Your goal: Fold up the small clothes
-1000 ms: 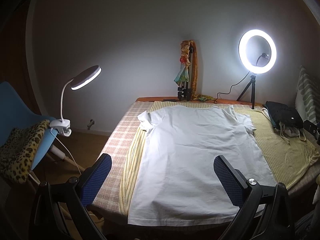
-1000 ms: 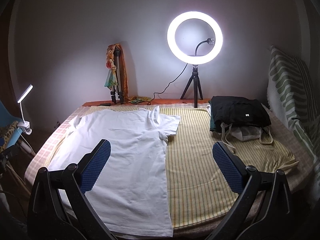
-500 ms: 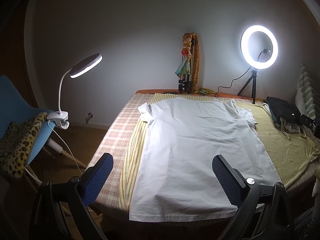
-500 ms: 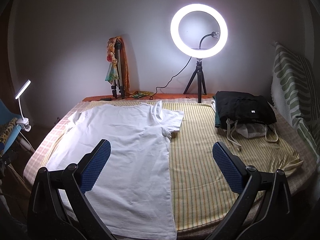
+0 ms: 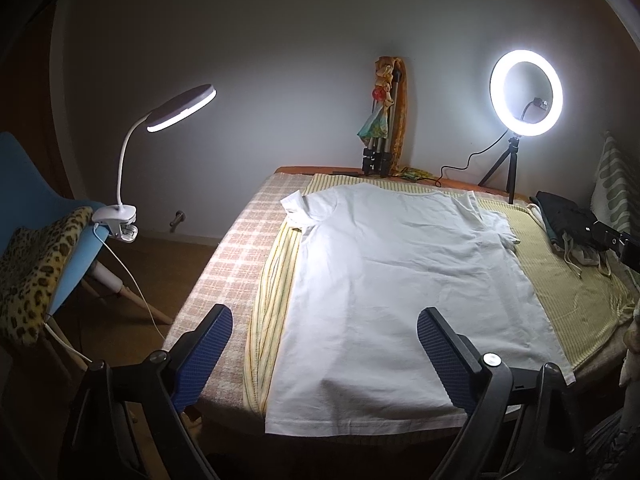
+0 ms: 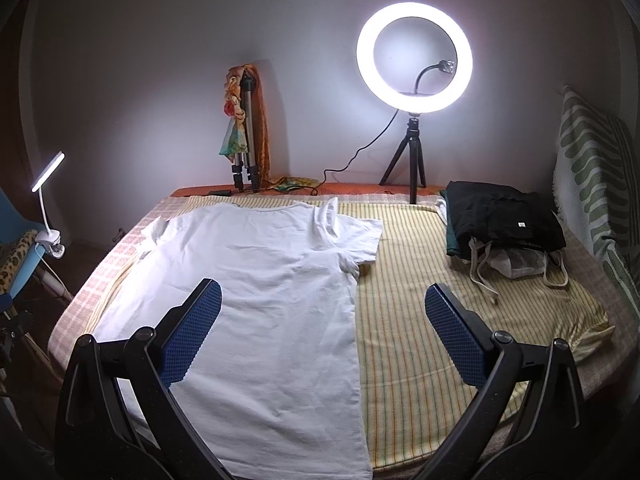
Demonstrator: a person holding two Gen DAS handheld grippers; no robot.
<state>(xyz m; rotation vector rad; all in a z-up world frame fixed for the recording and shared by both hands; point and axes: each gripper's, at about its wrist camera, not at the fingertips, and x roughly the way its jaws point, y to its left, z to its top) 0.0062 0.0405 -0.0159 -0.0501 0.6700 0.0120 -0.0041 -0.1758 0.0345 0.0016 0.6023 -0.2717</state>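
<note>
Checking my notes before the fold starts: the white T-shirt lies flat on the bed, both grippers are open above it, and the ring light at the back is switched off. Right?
Not quite: the ring light is on, glowing brightly in the right wrist view. The rest holds: the T-shirt lies flat on the bed, and the left gripper and right gripper are open.

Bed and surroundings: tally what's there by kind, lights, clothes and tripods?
Lights: 2, the ring light and the clip lamp.
Clothes: 2, the white T-shirt spread flat and the black garment, folded.
Spare tripods: 1, the silver tripod.
Total: 5.
</note>
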